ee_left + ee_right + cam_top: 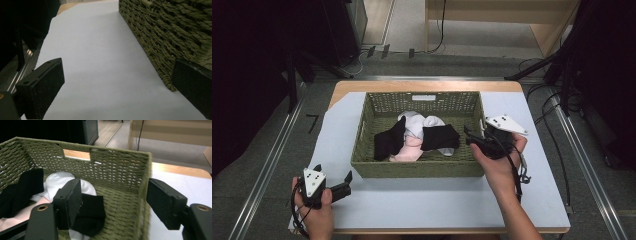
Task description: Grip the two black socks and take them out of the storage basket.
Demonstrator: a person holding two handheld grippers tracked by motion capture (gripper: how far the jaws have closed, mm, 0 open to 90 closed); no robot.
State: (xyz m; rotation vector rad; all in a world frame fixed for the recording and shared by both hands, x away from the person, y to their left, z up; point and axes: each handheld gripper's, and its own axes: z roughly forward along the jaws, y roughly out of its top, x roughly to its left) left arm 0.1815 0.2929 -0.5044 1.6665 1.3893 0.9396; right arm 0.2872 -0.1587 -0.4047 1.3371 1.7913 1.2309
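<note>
Right gripper (470, 136) hovers over the right-hand wall of the woven green basket (367, 169), jaws apart with nothing between the pads; in the right gripper view one jaw sits inside the basket and the other outside, so the wall edge lies in the gap. Left gripper (347, 181) rests on the pale table cover (422, 200) just beside the basket's near left corner, jaws wide and empty. Work in hand looks like picking socks out of the basket. Nearest target: a black sock (440, 137) lying on the right side of the pile, on top of a white sock (413, 123) and touching a pink sock (409, 152); a second black sock (388, 141) lies at the left. The nearer black sock lies flat with its long axis roughly across the basket, left to right in the high view; one end points toward the right gripper, though I cannot tell toe from cuff. Risks, as judgement: the jaws now straddle the wall, so closing from here would pinch the wicker instead of fabric and could drag or tip the basket. Descending without first moving inward could also catch the outer jaw on the rim. Because the socks overlap, a deep bite may take the white sock along with the black one; a shallow bite on a single layer may slip. The left gripper does not hold the basket, so any snag would shift it on the smooth cover.
</note>
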